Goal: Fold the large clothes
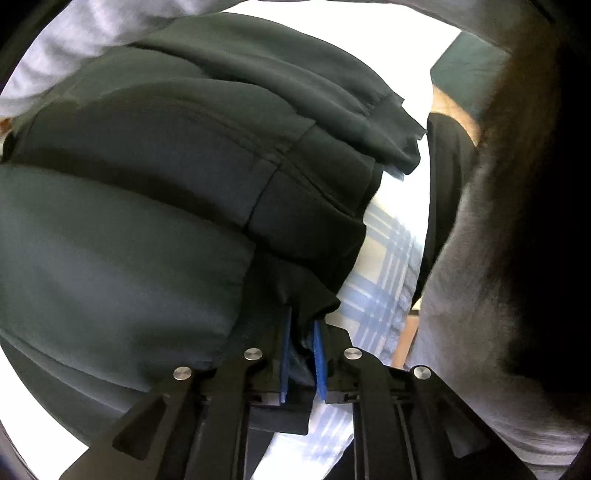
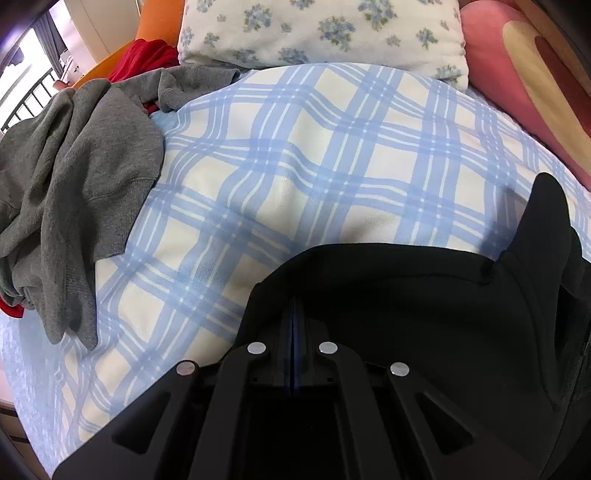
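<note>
Dark, soft garment (image 1: 147,192) sags in thick folds across the frame's centre above the plaid bed (image 2: 295,166). Your left gripper (image 1: 303,325) pinches its bunched edge; your right gripper (image 2: 293,310) pinches its hem. It looks floppy, so take corners.

A bed covered by a cream blanket with a light-blue plaid pattern (image 2: 314,155) fills the right wrist view. At its far end lies a white fleecy pillow printed with small blue flower bunches (image 2: 321,33), and to the right of that a pink cushion with a cream and dark-red stripe (image 2: 517,74). At far left an orange panel (image 2: 147,22) stands behind the bed, with a black railing before a bright window (image 2: 29,99) further left
</note>
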Demonstrator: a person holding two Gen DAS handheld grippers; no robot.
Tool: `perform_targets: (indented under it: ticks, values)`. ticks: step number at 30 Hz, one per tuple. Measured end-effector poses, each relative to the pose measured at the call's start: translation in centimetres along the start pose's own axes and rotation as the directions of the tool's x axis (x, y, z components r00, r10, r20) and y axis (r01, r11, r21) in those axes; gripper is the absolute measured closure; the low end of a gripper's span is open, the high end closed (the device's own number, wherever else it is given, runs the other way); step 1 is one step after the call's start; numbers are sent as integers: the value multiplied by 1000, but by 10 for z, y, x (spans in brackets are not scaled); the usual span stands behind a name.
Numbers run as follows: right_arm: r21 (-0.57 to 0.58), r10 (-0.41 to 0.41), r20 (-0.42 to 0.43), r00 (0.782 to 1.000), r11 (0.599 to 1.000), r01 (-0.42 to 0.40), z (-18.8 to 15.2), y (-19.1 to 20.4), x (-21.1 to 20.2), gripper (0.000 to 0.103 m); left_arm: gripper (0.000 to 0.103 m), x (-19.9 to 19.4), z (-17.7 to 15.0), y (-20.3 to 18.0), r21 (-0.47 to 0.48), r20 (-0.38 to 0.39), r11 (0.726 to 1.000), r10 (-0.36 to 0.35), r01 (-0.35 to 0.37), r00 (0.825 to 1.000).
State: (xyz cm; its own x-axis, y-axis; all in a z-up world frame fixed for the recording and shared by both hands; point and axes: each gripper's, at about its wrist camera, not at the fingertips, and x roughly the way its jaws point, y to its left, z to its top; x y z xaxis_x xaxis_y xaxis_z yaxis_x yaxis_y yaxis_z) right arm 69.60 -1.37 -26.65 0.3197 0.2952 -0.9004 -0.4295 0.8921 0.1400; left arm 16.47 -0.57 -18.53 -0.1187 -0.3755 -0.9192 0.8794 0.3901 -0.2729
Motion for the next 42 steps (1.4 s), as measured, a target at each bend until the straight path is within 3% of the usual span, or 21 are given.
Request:
perform_targets:
  ticks: [4,6,7,8,9,10,11,14,16,18,21,22,24,27,28,31,35,38,39,40,42]
  values:
    - [-62,-159,50,986,985,162,-6,23,-2,103,82,-1,-4,3,-61,38,998,-21,24,999]
    - [-98,-240,67,968,964,246,-6,35,-5,96,80,-3,-7,-6,-86,65,996,23,-18,998]
    - [-95,-259,70,963,960,265,-6,37,-9,93,73,-5,-9,-13,-95,82,994,53,-45,995]
    - [-79,-282,75,957,955,287,-7,37,-17,74,55,-7,-11,-20,-98,96,993,77,-67,992]
    - [-54,-291,102,951,953,298,-9,35,-34,43,39,-9,-15,-30,-98,107,992,95,-84,990]
    - [-42,-287,123,950,955,294,-11,33,-46,29,8,-12,-19,-42,-99,117,989,121,-110,986]
    - [-32,-274,152,950,959,282,-15,30,-66,18,6,-15,-20,-48,-103,130,988,130,-118,983]
    - [-28,-228,190,955,971,237,-29,22,-123,19,6,-33,-31,-48,-173,180,983,87,-55,980]
    - [-58,-172,221,960,980,189,-47,25,-166,20,6,-54,-43,-49,-233,245,972,75,-16,967]
    - [-134,-114,252,961,979,151,-76,39,-210,24,6,-83,-47,-30,-288,301,958,99,-9,949]
    - [-241,-37,281,959,965,108,-133,60,-263,32,6,-119,-54,-13,-383,351,922,210,-65,912]
    - [-267,-13,280,960,959,91,-151,67,-275,36,5,-132,-54,-1,-427,352,898,272,-105,896]
    - [-301,36,259,965,953,45,-184,77,-292,58,5,-144,-54,29,-509,319,842,378,-180,869]
    - [-327,118,194,974,944,-49,-252,91,-305,76,5,-156,-48,81,-631,278,749,463,-203,842]
    - [-330,129,185,974,942,-62,-269,94,-305,78,5,-156,-41,106,-670,274,718,475,-188,836]
    - [-326,161,171,972,940,-99,-322,107,-301,82,5,-158,-28,164,-719,303,687,448,-106,841]
    - [-289,210,161,964,944,-157,-371,120,-286,87,5,-138,11,212,-706,260,687,478,-172,839]
    - [-267,224,143,964,947,-180,-397,129,-274,87,5,-111,35,256,-720,229,681,409,-129,883]
    - [-259,225,136,965,948,-185,-403,130,-269,87,5,-98,40,273,-735,215,670,377,-105,901]
    - [-249,219,132,967,951,-181,-407,130,-265,87,5,-85,43,289,-759,167,640,367,-118,915]
    - [-225,189,102,977,961,-162,-419,128,-249,87,7,-70,47,306,-770,99,617,370,-164,924]
